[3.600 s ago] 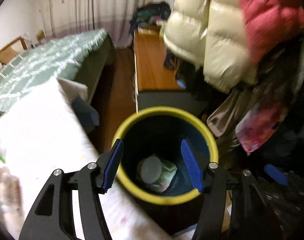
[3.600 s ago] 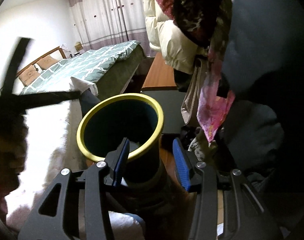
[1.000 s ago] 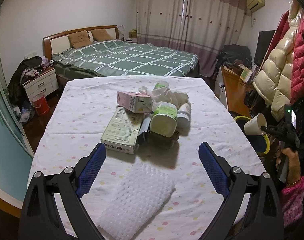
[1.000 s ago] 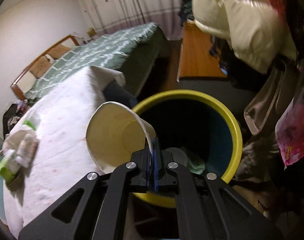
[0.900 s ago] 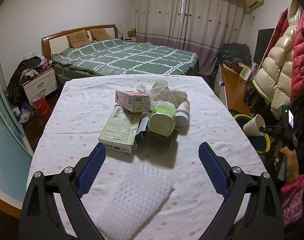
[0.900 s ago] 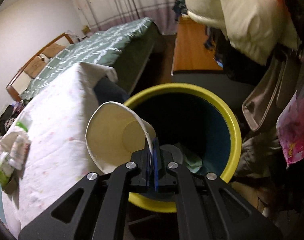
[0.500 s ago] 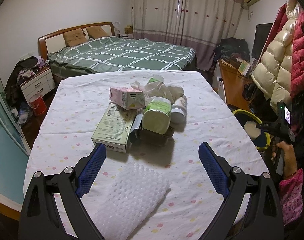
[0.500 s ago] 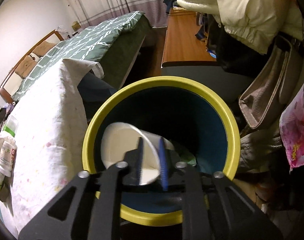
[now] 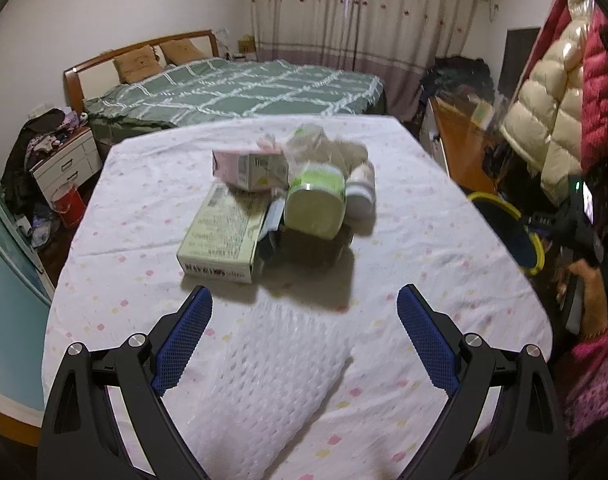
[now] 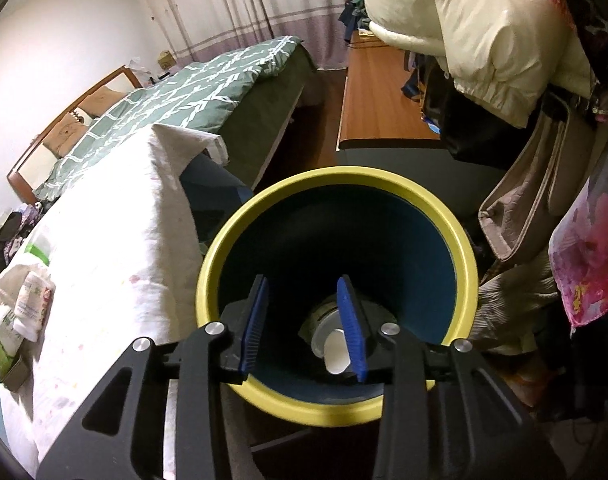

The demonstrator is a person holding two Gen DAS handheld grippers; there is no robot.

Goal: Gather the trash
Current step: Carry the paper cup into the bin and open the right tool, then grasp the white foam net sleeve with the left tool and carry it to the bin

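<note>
My right gripper [image 10: 306,324] is open and empty over the mouth of the yellow-rimmed blue bin [image 10: 462,248]. A white paper cup [image 10: 335,350] lies at the bin's bottom on other rubbish. My left gripper [image 9: 301,332] is open and empty above the near end of the table [image 9: 444,216]. A sheet of bubble wrap [image 9: 259,380] lies just under its fingers. Further back is a trash pile: a flat green box [image 9: 219,236], a pink box [image 9: 249,168], a green tub [image 9: 314,204], a white bottle [image 9: 362,192] and crumpled tissue [image 9: 328,148]. The bin [image 9: 518,232] stands off the table's right edge.
A bed [image 9: 231,92] with a green quilt lies behind the table. Coats [image 10: 484,28] and bags [image 10: 524,200] hang to the right of the bin. A wooden desk [image 10: 378,96] stands behind it. A nightstand [image 9: 65,164] and a red bucket [image 9: 67,204] are at the far left.
My right gripper has opened and let go of the paper cup, which has dropped to the bottom of the bin. My left gripper has drifted slightly closer to the trash pile.
</note>
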